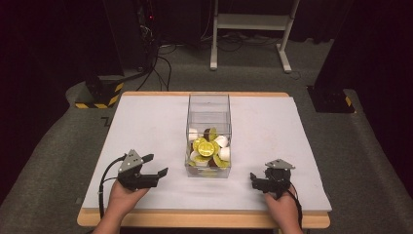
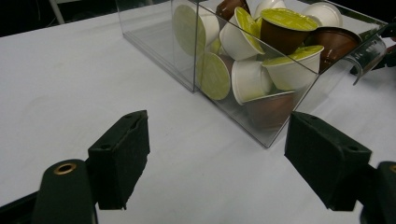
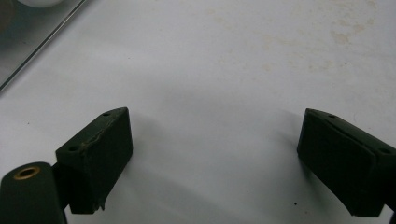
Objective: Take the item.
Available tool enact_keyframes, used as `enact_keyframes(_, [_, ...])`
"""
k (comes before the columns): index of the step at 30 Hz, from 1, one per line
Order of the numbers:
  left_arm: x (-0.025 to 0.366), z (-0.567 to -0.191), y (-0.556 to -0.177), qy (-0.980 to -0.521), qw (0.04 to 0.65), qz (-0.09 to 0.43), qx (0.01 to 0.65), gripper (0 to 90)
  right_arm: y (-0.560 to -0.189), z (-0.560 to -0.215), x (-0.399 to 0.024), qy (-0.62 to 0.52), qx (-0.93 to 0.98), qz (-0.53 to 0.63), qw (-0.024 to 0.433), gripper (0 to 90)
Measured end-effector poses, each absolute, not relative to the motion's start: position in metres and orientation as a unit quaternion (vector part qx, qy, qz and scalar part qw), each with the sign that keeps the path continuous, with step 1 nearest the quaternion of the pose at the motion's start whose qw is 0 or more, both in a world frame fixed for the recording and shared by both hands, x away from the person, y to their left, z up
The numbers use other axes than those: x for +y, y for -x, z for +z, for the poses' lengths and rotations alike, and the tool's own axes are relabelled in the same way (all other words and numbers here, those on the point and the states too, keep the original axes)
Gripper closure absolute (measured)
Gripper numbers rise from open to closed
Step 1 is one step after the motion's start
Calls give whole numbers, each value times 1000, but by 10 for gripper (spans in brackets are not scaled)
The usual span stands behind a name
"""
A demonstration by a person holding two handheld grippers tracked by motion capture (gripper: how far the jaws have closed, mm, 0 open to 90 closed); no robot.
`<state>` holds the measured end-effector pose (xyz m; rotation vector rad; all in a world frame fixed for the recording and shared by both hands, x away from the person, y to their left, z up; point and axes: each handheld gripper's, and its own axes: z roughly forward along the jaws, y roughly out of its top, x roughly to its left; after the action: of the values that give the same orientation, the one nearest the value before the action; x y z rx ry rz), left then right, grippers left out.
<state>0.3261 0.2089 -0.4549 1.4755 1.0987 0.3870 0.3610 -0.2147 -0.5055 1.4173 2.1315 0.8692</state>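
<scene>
The clear box (image 1: 208, 136) of cups (image 1: 209, 148) sits mid-desk, its long side running away from the person. Left gripper (image 1: 155, 165) is nearer, just left of the box; right gripper (image 1: 253, 179) is farther. Both have fingers apart, holding nothing.

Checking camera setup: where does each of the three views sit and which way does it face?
High view: above the person's side, looking forward and down on the table; both hands, left tongs and right tongs show.
Left gripper view: rides the left tongs, low over the table, facing the clear box of coffee capsules; its open jaws show.
Right gripper view: rides the right tongs, facing down at bare table; open jaws show.
Shared: high and left gripper views both show the box.
</scene>
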Motion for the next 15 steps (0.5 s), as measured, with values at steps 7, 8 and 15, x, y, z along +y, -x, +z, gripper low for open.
enact_keyframes(7, [200,-452,-326,-634,595,160,468,226,-361,-506,-215,-511,770,314,219,101])
enact_keyframes(8, [198,-451,-326,-633,596,159,467,228,-361,-506,-215,-511,770,314,218,101])
enact_keyframes(15, [192,-443,-328,-635,601,160,458,229,-361,-506,-215,-512,770,314,217,101])
